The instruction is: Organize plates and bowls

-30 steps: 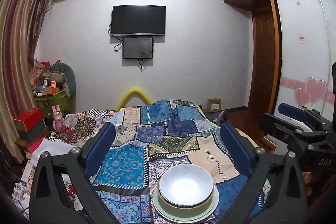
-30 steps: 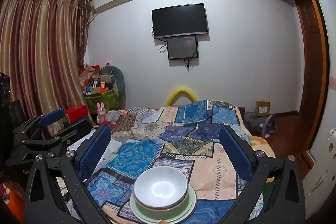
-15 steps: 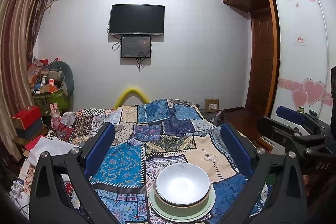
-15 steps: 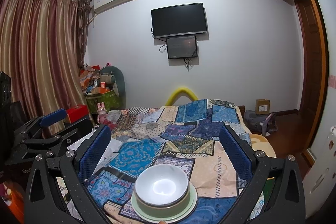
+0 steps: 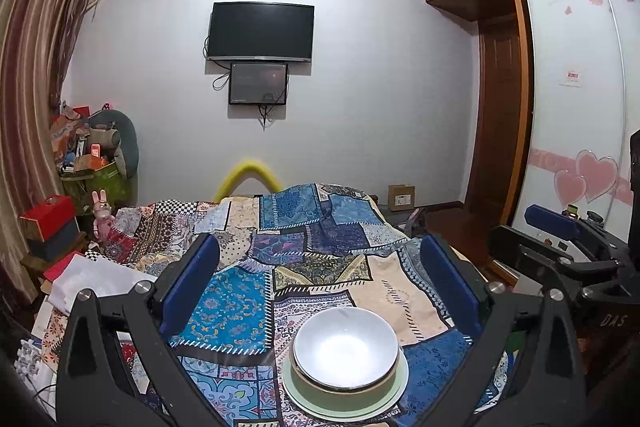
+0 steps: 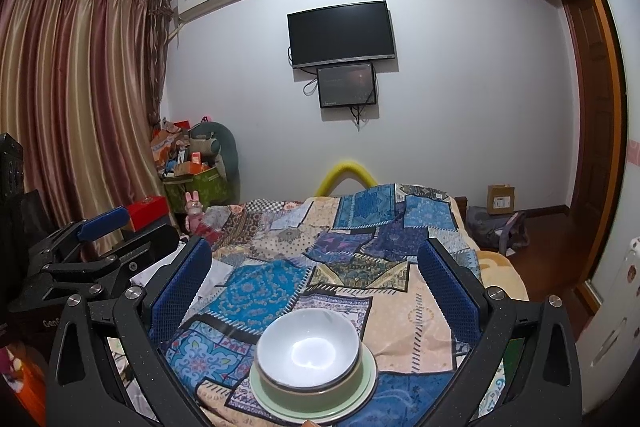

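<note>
A white bowl sits nested in an olive-green bowl, which stands on a pale green plate on the patchwork bedspread. The stack also shows in the right wrist view: white bowl, green bowl, plate. My left gripper is open and empty, raised above and behind the stack. My right gripper is open and empty, likewise held over the stack. The right gripper shows at the right edge of the left wrist view, and the left gripper at the left edge of the right wrist view.
The bed fills the middle of the room. Clutter, a red box and white papers lie to its left. A wardrobe and door stand at the right. A TV hangs on the far wall.
Both grippers have drifted slightly; the bowl stack sits a little lower and more to the left in the left wrist view. Nothing was gripped or released.
</note>
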